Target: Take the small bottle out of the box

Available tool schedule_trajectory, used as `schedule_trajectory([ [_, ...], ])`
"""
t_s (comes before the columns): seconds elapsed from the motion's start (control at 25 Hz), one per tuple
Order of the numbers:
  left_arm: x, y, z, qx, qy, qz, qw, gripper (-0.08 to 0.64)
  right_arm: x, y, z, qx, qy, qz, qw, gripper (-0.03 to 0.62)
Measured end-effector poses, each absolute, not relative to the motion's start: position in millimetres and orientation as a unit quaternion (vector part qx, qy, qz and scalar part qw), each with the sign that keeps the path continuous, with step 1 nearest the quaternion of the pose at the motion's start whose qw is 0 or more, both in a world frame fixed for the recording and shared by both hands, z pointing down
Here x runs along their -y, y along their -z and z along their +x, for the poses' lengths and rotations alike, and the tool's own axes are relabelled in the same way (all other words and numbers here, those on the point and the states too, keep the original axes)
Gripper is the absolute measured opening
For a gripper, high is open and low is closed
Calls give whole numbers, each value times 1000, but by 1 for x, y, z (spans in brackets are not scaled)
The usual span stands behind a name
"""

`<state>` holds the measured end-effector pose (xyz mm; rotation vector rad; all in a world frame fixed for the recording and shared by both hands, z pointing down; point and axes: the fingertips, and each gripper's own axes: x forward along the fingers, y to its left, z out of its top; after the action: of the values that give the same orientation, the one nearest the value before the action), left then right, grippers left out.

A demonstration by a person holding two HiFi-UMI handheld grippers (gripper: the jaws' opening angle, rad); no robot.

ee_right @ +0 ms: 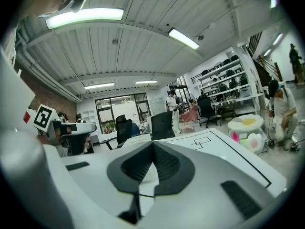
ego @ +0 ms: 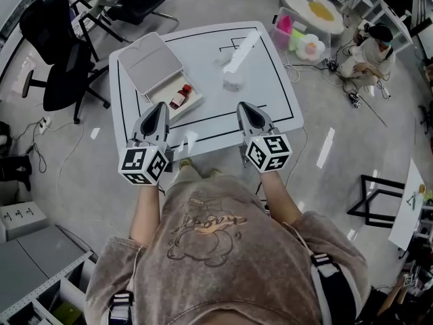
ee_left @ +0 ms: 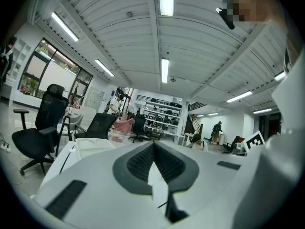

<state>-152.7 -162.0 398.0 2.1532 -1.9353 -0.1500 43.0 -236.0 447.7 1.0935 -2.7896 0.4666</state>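
A small bottle (ego: 180,97) with a red body lies in the tray of an open white box (ego: 193,106) at the table's left, with the box's lid (ego: 150,63) laid back behind it. My left gripper (ego: 160,108) is held near the table's front edge with its tip just short of the box, jaws shut and empty. My right gripper (ego: 245,108) is level with it further right, also shut on nothing. In the left gripper view the shut left gripper (ee_left: 153,144) points past the box's lid (ee_left: 93,147). In the right gripper view the right gripper (ee_right: 152,144) has its jaws together.
The white table (ego: 270,59) carries black lines and a small white object (ego: 233,81) near its middle. Black office chairs (ego: 57,53) stand to the left. A bin of colourful toys (ego: 294,32) and a seated person (ego: 369,53) are at the far right.
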Motion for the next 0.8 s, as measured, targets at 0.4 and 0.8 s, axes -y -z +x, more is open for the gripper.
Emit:
schedule_trajectory([
  [0.4,198,-389,-174,643,35,756,113,2,253,-440,22,910,-159,380,45,-5],
  [0.8,226,-389,-180,623,33,774,107,2,261,-437,17,901,-156,402,42,-5],
])
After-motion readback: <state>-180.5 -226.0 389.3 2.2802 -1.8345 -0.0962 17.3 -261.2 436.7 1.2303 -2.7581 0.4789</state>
